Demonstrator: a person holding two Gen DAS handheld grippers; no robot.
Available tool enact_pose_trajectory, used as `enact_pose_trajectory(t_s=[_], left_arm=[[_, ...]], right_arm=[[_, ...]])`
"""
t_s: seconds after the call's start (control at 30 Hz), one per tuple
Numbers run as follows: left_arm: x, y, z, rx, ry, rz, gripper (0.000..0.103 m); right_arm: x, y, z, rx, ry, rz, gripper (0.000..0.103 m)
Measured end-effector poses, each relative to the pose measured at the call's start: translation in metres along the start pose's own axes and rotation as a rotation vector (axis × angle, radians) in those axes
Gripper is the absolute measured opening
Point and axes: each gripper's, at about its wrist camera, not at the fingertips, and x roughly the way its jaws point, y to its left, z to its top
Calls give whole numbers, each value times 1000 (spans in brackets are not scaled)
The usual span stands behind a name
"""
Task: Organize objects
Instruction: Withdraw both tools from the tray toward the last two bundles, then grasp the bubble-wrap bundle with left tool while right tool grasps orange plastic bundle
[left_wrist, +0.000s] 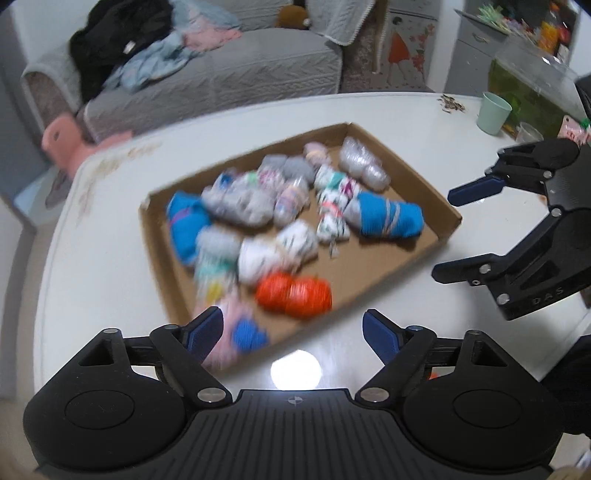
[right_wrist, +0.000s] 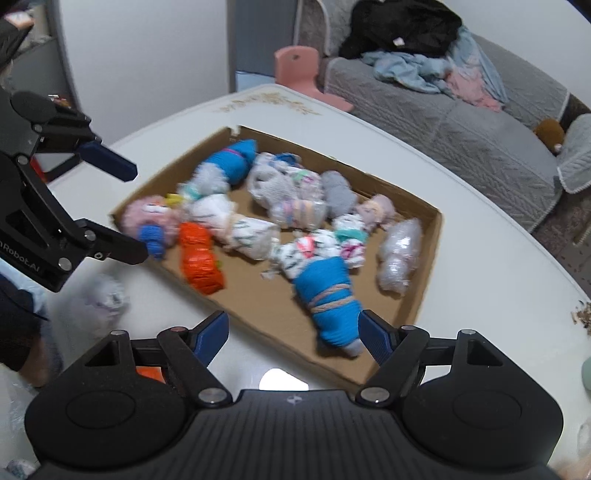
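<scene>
A shallow cardboard tray (left_wrist: 424, 177) (right_wrist: 428, 295) sits on the white table and holds several rolled sock bundles: blue ones (left_wrist: 388, 218) (right_wrist: 328, 302), an orange one (left_wrist: 295, 293) (right_wrist: 199, 258), white patterned, grey and pink ones. My left gripper (left_wrist: 293, 330) is open and empty, above the tray's near edge; it also shows at the left of the right wrist view (right_wrist: 129, 210). My right gripper (right_wrist: 293, 332) is open and empty over the tray's near corner, close to a blue bundle; it also shows at the right of the left wrist view (left_wrist: 447, 232). A pale bundle (right_wrist: 105, 299) lies on the table outside the tray.
A mint cup (left_wrist: 493, 112), a fish tank (left_wrist: 532, 81) and scattered seed husks (left_wrist: 450, 103) stand at the table's far right. A grey sofa with piled clothes (left_wrist: 207, 74) (right_wrist: 461, 110) and a pink child's chair (right_wrist: 299, 66) lie beyond the table.
</scene>
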Motion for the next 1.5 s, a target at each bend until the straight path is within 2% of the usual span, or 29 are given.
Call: enact_pose_trajectory(t_s=[0.07,0.2,0.37,0.47,0.53,0.63,0.73,1.1,1.43,1.5], left_arm=[[-3,4,-17,-35,11,3,87],[2,3,-48,-42,24,-5,87],[10,-13,-74,109,5,-34,87],[15,-16,-82,162,3,-54,87],[22,-16,-85,174,4,-65,87],[33,-8,-87,138,9,-81,87],[42,-3,-87,109,13,-83,87],[60,-1,-95,113,11,-110,81],[64,0,-95,119,1,-101,82],[63,0,-96,126,-8,-99,78]], right_arm=[[-4,13,-6,-14,1,35,74],[-8,48,-27,-67,9,115,75],[6,84,-47,-145,75,178,74],[17,90,-47,-160,97,195,74],[23,92,-46,-157,96,201,72],[29,95,-45,-161,95,209,69],[37,94,-46,-161,102,222,62],[52,96,-52,-173,149,222,50],[59,93,-50,-170,160,229,42],[58,92,-50,-170,160,230,38]])
